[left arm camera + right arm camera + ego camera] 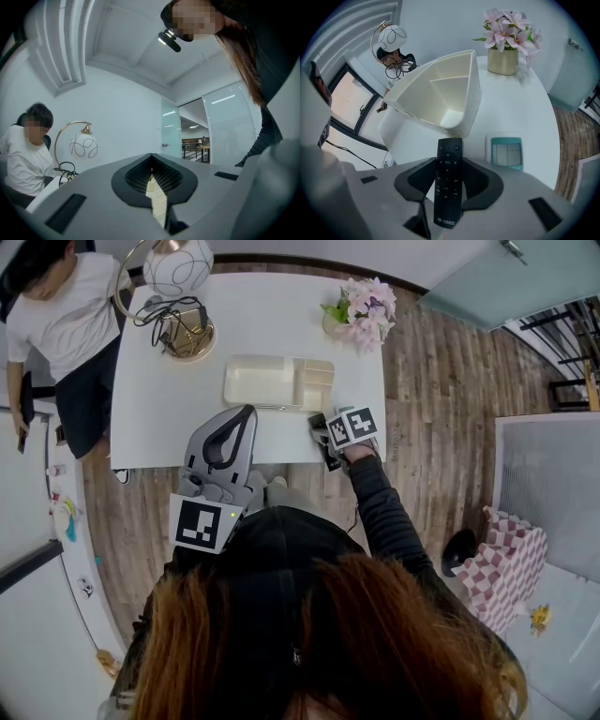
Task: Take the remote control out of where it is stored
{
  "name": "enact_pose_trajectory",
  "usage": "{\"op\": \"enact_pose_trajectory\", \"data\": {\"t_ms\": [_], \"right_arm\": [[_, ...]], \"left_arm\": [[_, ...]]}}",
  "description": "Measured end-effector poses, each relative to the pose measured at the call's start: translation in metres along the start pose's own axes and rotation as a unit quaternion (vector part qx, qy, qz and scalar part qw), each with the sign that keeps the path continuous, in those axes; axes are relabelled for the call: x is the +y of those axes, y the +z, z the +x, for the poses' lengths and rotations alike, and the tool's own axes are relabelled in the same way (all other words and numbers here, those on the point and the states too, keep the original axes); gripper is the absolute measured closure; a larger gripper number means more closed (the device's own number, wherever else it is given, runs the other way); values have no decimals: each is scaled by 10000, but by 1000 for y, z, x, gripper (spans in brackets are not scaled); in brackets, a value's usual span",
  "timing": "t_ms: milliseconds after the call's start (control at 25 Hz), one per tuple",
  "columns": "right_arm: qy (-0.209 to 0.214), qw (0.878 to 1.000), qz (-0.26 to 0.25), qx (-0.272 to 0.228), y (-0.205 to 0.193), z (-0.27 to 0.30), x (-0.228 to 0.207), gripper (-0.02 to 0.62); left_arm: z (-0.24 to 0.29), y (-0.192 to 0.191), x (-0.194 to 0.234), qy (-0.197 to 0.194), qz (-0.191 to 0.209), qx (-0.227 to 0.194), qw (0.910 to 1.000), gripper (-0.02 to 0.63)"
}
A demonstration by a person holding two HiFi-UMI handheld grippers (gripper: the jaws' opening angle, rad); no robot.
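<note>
Black and slim, the remote control [448, 187] stands button-side up between the pads of the right claw [449, 161], which is clenched on its lower half so that the top end pokes out past the tips. In the head view this claw [325, 439] hangs at the near edge of the white bench [272, 324], just beside the near right corner of a cream divided tray [246, 401], and the remote is clear of that tray. From the right gripper view the tray's pale wall [472, 93] lies just beyond the remote's tip, and a small teal-framed panel [506, 152] lies flat on the bench to its right. Farther back, a pot of pink flowers [506, 37] stands near the far right corner, and a globe lamp [391, 37] with a coil of dark cable sits at the far left. The left claw [230, 432] is held level on the near side of the bench, its jaws pressed together on nothing. A person in a white shirt [56, 306] sits at the bench's left end.
</note>
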State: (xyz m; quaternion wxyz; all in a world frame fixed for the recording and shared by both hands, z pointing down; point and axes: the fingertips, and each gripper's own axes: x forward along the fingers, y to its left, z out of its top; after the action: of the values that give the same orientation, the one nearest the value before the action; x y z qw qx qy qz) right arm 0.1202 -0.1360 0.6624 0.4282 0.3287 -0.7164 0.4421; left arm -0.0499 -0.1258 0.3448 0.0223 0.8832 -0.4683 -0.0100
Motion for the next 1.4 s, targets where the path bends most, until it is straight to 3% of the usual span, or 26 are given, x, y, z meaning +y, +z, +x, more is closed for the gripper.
{"op": "enact_pose_trajectory", "data": {"t_ms": [360,640,720,840,1080,1200,1400], "right_arm": [[-139,9994,-174,-266,3,3,0,416],[-177,9928,-378,-1124,23,-17,1,416],[-20,9867,-306,-1595,33,-29,5,477],[243,9734,-364,-2249,47,-48,17,568],[445,9390,-635,-3351,69,-82,39,580],[414,9151,-953,-3895,79,-99,50,581],[447,8656,-1313,-4811,89,-137,71,581]], "left_arm": [[-1,-3,-2,-6,7,42,10000,597],[0,-3,-3,-13,8,78,10000,597],[0,-2,-5,-46,14,36,10000,597],[-1,-2,-5,-31,13,67,10000,597],[-3,4,-5,35,67,10,10000,597],[-4,4,-5,61,90,5,9999,597],[-6,4,-1,136,114,51,9998,597]]}}
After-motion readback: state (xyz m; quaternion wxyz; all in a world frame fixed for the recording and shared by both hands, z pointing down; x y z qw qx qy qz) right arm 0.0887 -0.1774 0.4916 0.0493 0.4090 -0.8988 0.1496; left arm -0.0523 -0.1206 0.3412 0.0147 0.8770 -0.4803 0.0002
